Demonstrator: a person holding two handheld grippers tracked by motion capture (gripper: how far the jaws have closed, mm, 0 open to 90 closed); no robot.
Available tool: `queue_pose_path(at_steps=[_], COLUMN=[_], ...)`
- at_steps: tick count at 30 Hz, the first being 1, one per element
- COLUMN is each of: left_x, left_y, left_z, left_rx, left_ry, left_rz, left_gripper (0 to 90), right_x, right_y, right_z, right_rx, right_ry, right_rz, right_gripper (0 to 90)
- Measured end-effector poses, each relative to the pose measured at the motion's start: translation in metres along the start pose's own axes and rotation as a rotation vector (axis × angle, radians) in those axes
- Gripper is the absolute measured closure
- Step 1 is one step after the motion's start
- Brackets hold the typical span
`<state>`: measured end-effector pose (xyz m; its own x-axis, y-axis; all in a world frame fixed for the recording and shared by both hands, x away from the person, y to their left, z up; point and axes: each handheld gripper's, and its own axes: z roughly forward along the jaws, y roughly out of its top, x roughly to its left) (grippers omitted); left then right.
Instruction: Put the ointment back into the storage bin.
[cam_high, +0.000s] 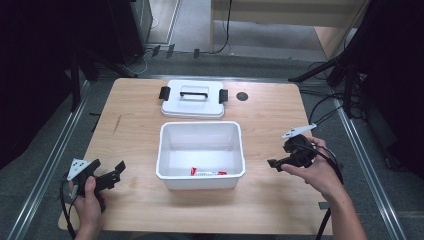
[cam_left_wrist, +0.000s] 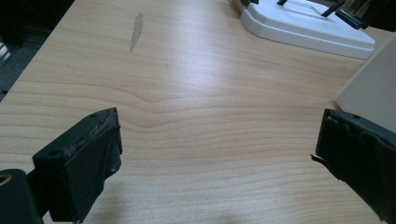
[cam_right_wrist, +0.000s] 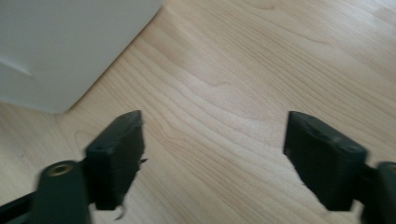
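Currently, the left gripper (cam_high: 116, 171), lower left, has jaws wide apart, holding nothing. Likewise the right gripper (cam_high: 274, 164), right of the white bin (cam_high: 200, 182), is spread and empty.

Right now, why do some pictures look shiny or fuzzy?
In the left gripper view, light glares pale across the table. In the right gripper view, the white bin looks soft and blurry up close. In the high view, the room's edges are dark around the lit table.
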<state>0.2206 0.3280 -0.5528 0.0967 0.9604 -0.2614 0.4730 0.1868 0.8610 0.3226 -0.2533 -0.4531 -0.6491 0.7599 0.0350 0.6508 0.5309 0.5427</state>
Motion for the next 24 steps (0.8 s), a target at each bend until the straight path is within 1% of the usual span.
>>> queue_pose_path(at_steps=[2, 3, 4, 5, 8, 12, 13, 16, 18, 21, 24], left_x=[0.000, 0.000, 0.000, 0.000, 0.000, 0.000, 0.000, 0.000, 0.000, 0.000, 0.000], left_y=[0.000, 0.000, 0.000, 0.000, 0.000, 0.000, 0.000, 0.000, 0.000, 0.000, 0.000], left_z=[0.000, 0.000, 0.000, 0.000, 0.000, 0.000, 0.000, 0.000, 0.000, 0.000, 0.000], left_rx=[0.000, 0.000, 0.000, 0.000, -0.001, -0.001, -0.001, 0.000, -0.002, -0.002, -0.002], left_ry=[0.000, 0.000, 0.000, 0.000, 0.000, 0.000, 0.000, 0.001, 0.000, 0.000, 0.000], left_rz=[0.000, 0.000, 0.000, 0.001, -0.001, -0.001, -0.001, -0.004, -0.005, -0.004, -0.001], left_gripper=[0.8, 0.8, 0.9, 0.8, 0.9, 0.8, 0.9, 0.8, 0.8, 0.8, 0.8], right_x=[-0.003, -0.005, -0.006, -0.008, -0.011, -0.017, -0.018, -0.019, -0.019, -0.018, -0.018], right_y=[-0.009, -0.013, -0.018, -0.022, -0.034, -0.052, -0.057, -0.072, -0.081, -0.096, -0.107], right_z=[0.001, 0.002, 0.002, 0.004, 0.005, 0.008, 0.009, 0.014, 0.017, 0.020, 0.023], right_rx=[-0.040, -0.060, -0.064, -0.073, -0.130, -0.202, -0.216, -0.254, -0.279, -0.315, -0.332], right_ry=[-0.011, -0.023, -0.028, -0.028, -0.070, -0.138, -0.148, -0.170, -0.184, -0.186, -0.198], right_rz=[0.020, 0.033, 0.059, 0.070, 0.113, 0.176, 0.191, 0.204, 0.203, 0.218, 0.233], right_gripper=[10.6, 6.5, 1.4, 0.0, 0.0, 0.0, 0.0, 0.0, 0.0, 0.0, 0.0])
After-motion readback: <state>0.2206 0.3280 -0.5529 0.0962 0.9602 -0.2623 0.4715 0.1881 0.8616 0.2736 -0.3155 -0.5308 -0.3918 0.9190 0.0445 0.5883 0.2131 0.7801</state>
